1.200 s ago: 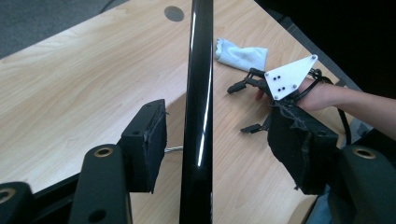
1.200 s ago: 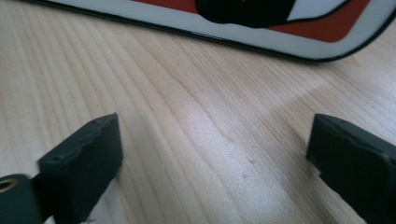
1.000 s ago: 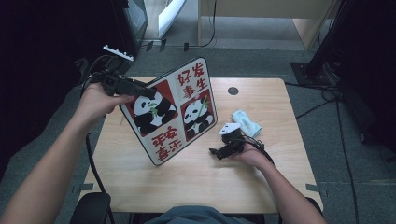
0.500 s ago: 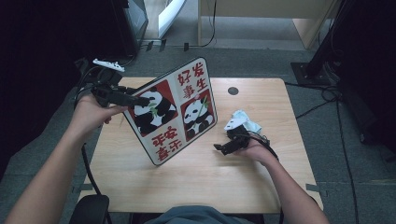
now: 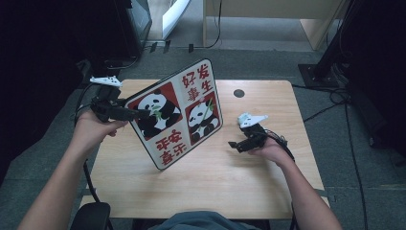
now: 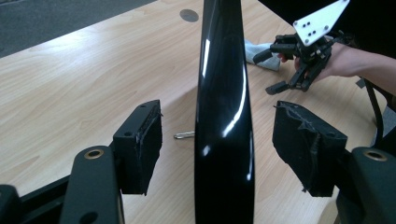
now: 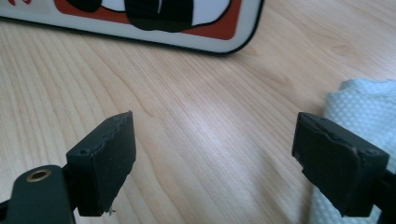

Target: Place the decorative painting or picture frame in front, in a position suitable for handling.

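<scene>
A board [image 5: 177, 115] printed with pandas and red characters stands tilted on its lower edge on the wooden table [image 5: 215, 191]. My left gripper [image 5: 141, 114] is at the board's left edge. In the left gripper view it [image 6: 224, 140] is open, its jaws on either side of the board's glossy black edge [image 6: 224, 84] with a gap on each side. My right gripper [image 5: 238, 143] is low over the table to the right of the board, open [image 7: 212, 154] and holding nothing. A white dotted cloth [image 7: 359, 102] lies beside its right jaw. The board's bottom corner [image 7: 154, 18] is just ahead.
A round cable hole [image 5: 239, 93] sits near the table's far edge. A small metal pin [image 6: 184, 135] lies on the table by the board's foot. Cables trail off the table's right side, and dark equipment stands to the left and right.
My left gripper has moved a little lower along the board's left edge. My right gripper has edged rightward and back toward the cloth. The board stands about the same.
</scene>
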